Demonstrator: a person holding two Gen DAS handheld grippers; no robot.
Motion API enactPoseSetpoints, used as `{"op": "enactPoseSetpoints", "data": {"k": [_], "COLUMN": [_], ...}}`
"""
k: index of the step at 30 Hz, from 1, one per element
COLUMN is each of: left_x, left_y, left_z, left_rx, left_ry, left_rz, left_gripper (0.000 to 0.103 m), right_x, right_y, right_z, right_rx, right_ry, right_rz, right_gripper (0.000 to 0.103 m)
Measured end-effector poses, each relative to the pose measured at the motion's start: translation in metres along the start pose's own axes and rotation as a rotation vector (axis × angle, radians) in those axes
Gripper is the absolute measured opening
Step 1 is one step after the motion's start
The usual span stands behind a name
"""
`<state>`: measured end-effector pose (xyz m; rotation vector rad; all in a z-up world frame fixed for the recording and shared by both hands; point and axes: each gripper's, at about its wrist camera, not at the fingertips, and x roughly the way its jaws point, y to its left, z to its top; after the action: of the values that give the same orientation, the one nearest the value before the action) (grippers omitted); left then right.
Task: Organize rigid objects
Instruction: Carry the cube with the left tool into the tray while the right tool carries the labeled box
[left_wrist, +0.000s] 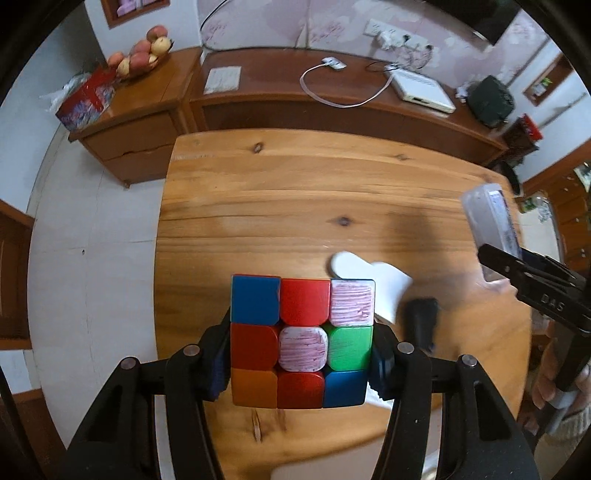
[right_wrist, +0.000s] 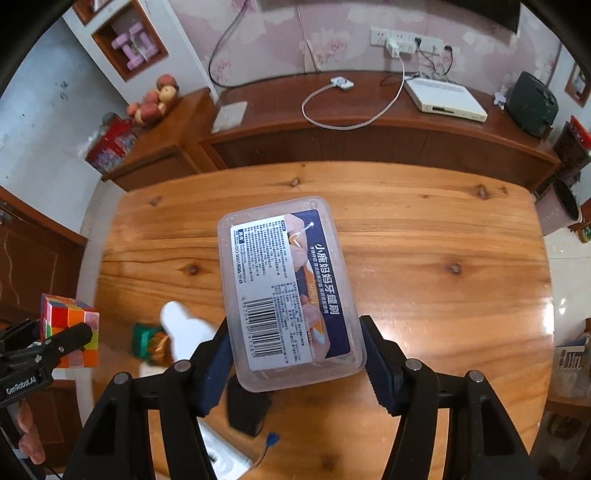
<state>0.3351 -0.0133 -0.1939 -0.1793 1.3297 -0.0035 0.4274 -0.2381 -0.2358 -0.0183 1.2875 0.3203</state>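
Observation:
My left gripper (left_wrist: 300, 363) is shut on a multicoloured puzzle cube (left_wrist: 301, 341) and holds it above the wooden table (left_wrist: 280, 206). The cube also shows at the left of the right wrist view (right_wrist: 70, 328). My right gripper (right_wrist: 293, 363) is shut on a clear plastic box (right_wrist: 288, 288) with a printed label and barcode, held above the table (right_wrist: 424, 266). That box shows at the right edge of the left wrist view (left_wrist: 491, 229).
On the table lie a white heart-shaped object (left_wrist: 373, 286), a small black block (right_wrist: 247, 410), a green and orange packet (right_wrist: 151, 343) and a white item near the front edge (right_wrist: 221, 458). A sideboard (right_wrist: 369, 140) with cables, a white device and fruit stands behind.

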Motion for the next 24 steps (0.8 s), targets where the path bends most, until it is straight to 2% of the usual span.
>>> {"op": "enactPoseSetpoints", "data": {"k": [6,13,19,24], "left_x": [-0.048,-0.087,-0.102,-0.101], "left_y": [-0.013,-0.031,-0.043,-0.053], "left_z": [-0.026,-0.072,-0.119,-0.151], "left_rx": [0.039,0.107,0.150,0.188], "left_ry": [-0.029,-0.026,-0.012,-0.009], "left_rz": [-0.059,-0.111,-0.162,-0.176], "left_gripper": [0.061,0.061,0.061,0.061], "right_x": [-0.059,-0.131,-0.173,-0.184], "right_y": [0.015,0.027,0.034,0.036], "right_z": [-0.028,-0.080,-0.139,-0.192], "right_rx": [-0.001,0.001,0.011,0.019], "right_ry": [-0.071,-0.150,-0.184,-0.177], "right_rz": [0.026,0.057,0.062,0.046], "right_gripper": [0.065,0.065,0.065,0.065]}}
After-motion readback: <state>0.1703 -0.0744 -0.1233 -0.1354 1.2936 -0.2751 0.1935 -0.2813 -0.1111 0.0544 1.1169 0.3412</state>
